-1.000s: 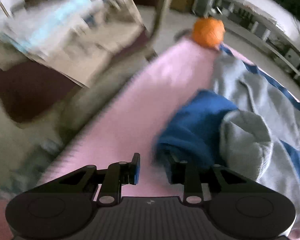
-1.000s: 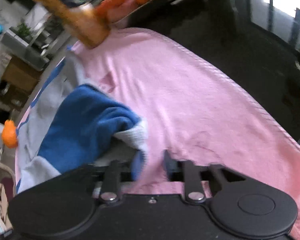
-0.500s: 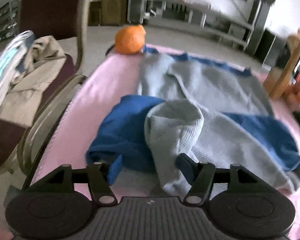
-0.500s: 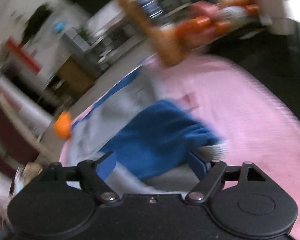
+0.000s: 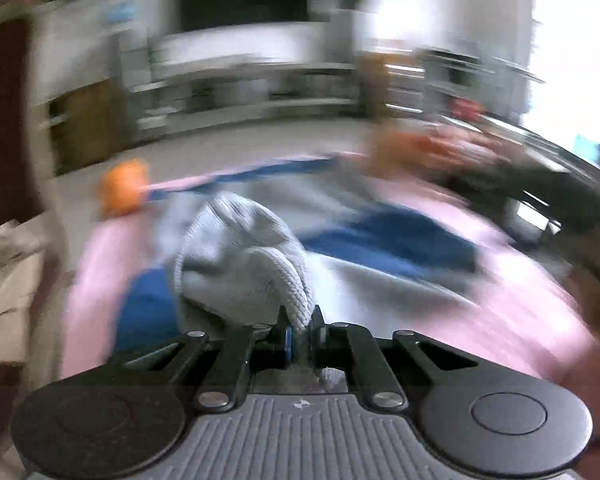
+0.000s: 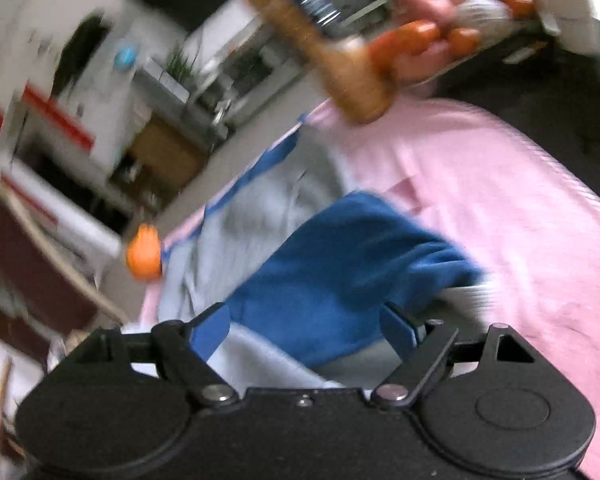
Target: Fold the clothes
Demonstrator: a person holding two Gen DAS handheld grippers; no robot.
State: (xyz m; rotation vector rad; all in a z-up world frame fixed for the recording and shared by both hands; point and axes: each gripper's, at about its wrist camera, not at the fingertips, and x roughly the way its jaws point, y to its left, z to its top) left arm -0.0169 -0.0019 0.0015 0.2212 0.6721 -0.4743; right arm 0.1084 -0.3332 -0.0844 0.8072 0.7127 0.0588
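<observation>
Item: grey-and-blue knit sweater, lying on pink cloth cover of a table. Blue sleeve panel folded over the grey body, near centre of the cloth; blue hem band along far edge.

Left gripper: black two-finger tool, fingers pressed together, pinching a raised fold of the sweater's grey knit; fabric bunches up in a hump just ahead of the tips. Left view heavily motion-blurred.

Right gripper: black, blue-padded fingers spread wide, holding nothing; low over the near edge of the sweater, blue panel showing between the tips. Whether the pads touch the fabric: can't tell.

Other items:
- small round orange object, at far left corner of the cloth, beside the sweater's blue hem.
- tall orange-liquid bottle w/ label, at far edge of the cloth.
- tray of orange and pink fruit, just beside the bottle, on dark tabletop.
- beige fabric on dark-red chair, off the table's left side.
</observation>
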